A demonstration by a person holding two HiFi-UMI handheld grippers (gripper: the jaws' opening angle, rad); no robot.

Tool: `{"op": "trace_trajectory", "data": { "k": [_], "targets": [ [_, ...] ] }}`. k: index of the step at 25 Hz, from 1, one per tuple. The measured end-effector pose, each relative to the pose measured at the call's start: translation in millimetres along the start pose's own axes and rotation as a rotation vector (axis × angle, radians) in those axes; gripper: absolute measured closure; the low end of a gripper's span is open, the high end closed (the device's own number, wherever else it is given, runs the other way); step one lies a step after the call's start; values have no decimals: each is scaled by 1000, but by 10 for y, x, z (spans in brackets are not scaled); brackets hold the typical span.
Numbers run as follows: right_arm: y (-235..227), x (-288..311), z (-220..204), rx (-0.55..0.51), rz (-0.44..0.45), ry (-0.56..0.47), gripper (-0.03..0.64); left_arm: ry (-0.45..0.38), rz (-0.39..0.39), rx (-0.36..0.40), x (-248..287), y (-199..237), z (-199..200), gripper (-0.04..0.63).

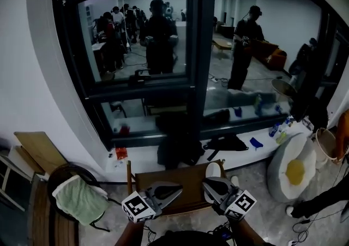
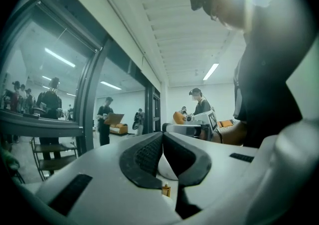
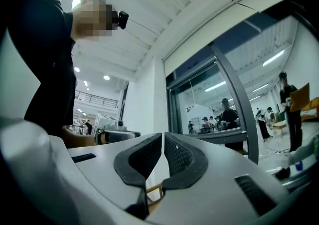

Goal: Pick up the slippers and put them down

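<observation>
Low in the head view, my left gripper (image 1: 179,189) and right gripper (image 1: 207,184) hang side by side over a small brown wooden table (image 1: 180,202). Both are shut with nothing between the pads. In the left gripper view the dark pads (image 2: 144,156) meet at the tip of the left gripper (image 2: 162,137), and the right gripper (image 2: 192,128) shows beyond them. In the right gripper view the right gripper (image 3: 163,139) is likewise shut and empty. Two white rounded things, perhaps the slippers (image 1: 213,169), peek out past the table's far right corner; I cannot tell for sure.
A big dark-framed window (image 1: 196,48) fills the wall ahead, with dark bags (image 1: 226,142) on the white ledge below it. A green towel (image 1: 82,198) lies on a round chair at the left. A fried-egg cushion (image 1: 294,171) stands at the right.
</observation>
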State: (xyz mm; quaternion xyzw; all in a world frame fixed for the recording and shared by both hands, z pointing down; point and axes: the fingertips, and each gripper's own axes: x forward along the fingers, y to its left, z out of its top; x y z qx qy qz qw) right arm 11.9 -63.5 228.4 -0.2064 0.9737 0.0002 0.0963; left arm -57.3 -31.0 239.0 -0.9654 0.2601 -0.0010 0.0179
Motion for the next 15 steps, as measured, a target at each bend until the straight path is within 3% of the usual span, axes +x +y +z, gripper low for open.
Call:
{"op": "trace_trajectory", "data": {
  "k": [6, 15],
  "targets": [
    [13, 116, -149, -64, -56, 104, 583, 2, -36, 8, -62, 22, -2, 584],
    [-8, 173, -311, -73, -140, 93, 583, 7, -106, -14, -255, 42, -111, 584]
  ]
}}
